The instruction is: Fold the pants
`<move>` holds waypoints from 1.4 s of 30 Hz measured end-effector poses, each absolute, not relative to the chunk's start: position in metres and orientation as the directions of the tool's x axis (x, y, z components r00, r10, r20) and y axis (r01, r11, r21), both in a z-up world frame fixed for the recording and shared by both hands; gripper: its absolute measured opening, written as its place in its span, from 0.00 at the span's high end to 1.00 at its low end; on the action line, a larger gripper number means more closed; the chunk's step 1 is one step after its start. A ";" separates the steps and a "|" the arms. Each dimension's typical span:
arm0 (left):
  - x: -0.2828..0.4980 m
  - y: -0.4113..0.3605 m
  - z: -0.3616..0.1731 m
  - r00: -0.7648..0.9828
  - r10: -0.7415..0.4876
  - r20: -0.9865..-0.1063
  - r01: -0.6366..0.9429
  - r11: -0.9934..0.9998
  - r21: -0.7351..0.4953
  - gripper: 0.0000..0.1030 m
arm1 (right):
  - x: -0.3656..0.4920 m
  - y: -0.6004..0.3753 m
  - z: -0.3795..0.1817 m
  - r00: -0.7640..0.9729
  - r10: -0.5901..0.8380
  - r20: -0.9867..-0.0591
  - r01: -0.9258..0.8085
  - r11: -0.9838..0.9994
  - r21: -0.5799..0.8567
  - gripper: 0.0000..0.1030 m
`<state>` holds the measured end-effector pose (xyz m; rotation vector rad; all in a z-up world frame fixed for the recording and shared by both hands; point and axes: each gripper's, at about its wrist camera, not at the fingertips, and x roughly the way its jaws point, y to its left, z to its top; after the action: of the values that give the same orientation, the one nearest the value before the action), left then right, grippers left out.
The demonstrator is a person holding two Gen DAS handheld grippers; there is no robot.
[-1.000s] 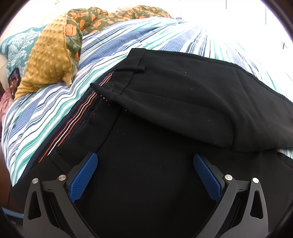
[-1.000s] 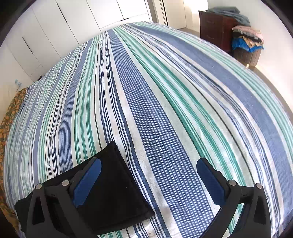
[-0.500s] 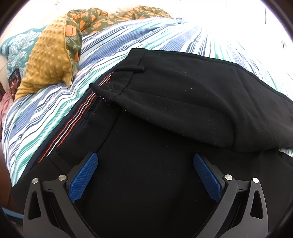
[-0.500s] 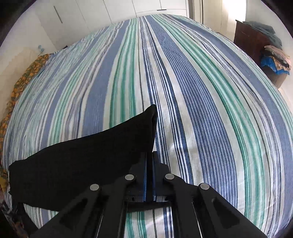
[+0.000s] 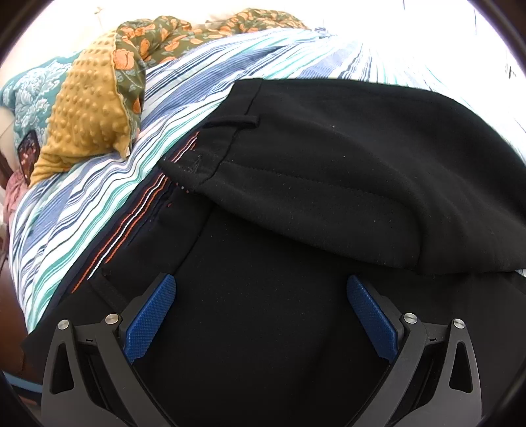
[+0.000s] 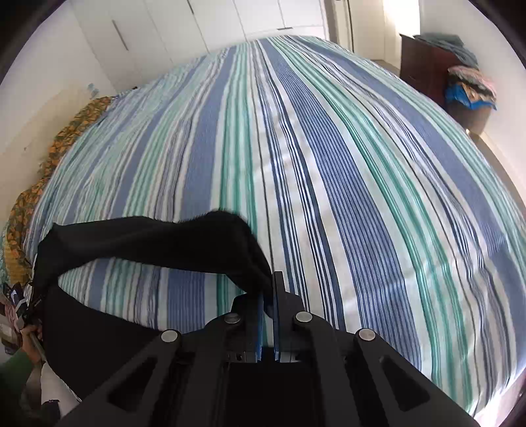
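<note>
Black pants [image 5: 328, 184] lie on a striped bed, the waistband end with orange and white stitching toward the left in the left wrist view. My left gripper [image 5: 261, 307] is open and hovers low over the black cloth, touching nothing that I can see. In the right wrist view my right gripper [image 6: 268, 295] is shut on the hem end of the pants [image 6: 230, 243] and holds it lifted off the bed, so the leg hangs in an arc back to the left.
The striped bedsheet [image 6: 328, 164] stretches far ahead. A mustard bubbled pillow [image 5: 85, 115] and a floral blanket [image 5: 157, 42] lie at the far left. A dark wooden dresser [image 6: 427, 65] and a laundry basket [image 6: 470, 98] stand at the right. White wardrobes [image 6: 197, 26] line the back wall.
My right gripper closed on the pants' hem end and lifted it off the bed, pulling the leg up. My left gripper and the cloth below it have not moved.
</note>
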<state>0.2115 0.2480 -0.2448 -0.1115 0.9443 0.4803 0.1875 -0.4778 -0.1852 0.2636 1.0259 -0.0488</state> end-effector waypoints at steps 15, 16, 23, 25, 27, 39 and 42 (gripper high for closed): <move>0.217 0.248 -0.230 0.419 0.337 -0.843 -0.436 0.889 0.139 0.01 | 0.119 -0.442 -0.164 0.570 0.114 -0.814 0.239 0.924 0.297 0.25; 0.215 0.246 -0.223 0.419 0.320 -0.850 -0.435 0.892 0.121 0.01 | 0.117 -0.434 -0.167 0.578 0.164 -0.799 0.223 0.911 0.348 0.25; 0.165 0.183 -0.172 0.571 0.053 -0.819 -0.300 0.943 -0.148 0.01 | 0.105 -0.392 -0.194 0.600 0.245 -0.762 0.237 0.855 0.461 0.17; 0.152 0.162 -0.170 0.586 -0.004 -0.811 -0.271 0.941 -0.201 0.01 | 0.094 -0.384 -0.191 0.626 0.227 -0.746 0.248 0.849 0.466 0.17; 0.144 0.142 -0.176 0.581 -0.049 -0.813 -0.252 0.938 -0.236 0.01 | 0.083 -0.374 -0.180 0.648 0.169 -0.743 0.250 0.874 0.417 0.17; 0.146 0.085 -0.219 0.506 0.013 -0.862 -0.172 0.981 -0.087 0.01 | 0.083 -0.337 -0.204 0.592 0.351 -0.726 0.121 0.852 0.510 0.17; 0.148 0.080 -0.223 0.510 0.057 -0.858 -0.144 0.989 -0.020 0.00 | 0.086 -0.336 -0.223 0.564 0.326 -0.759 0.158 0.860 0.486 0.17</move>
<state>0.1476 0.0799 -0.2233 -0.0925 1.0286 0.1212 0.0857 -0.3359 -0.2234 0.5490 0.9798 0.1047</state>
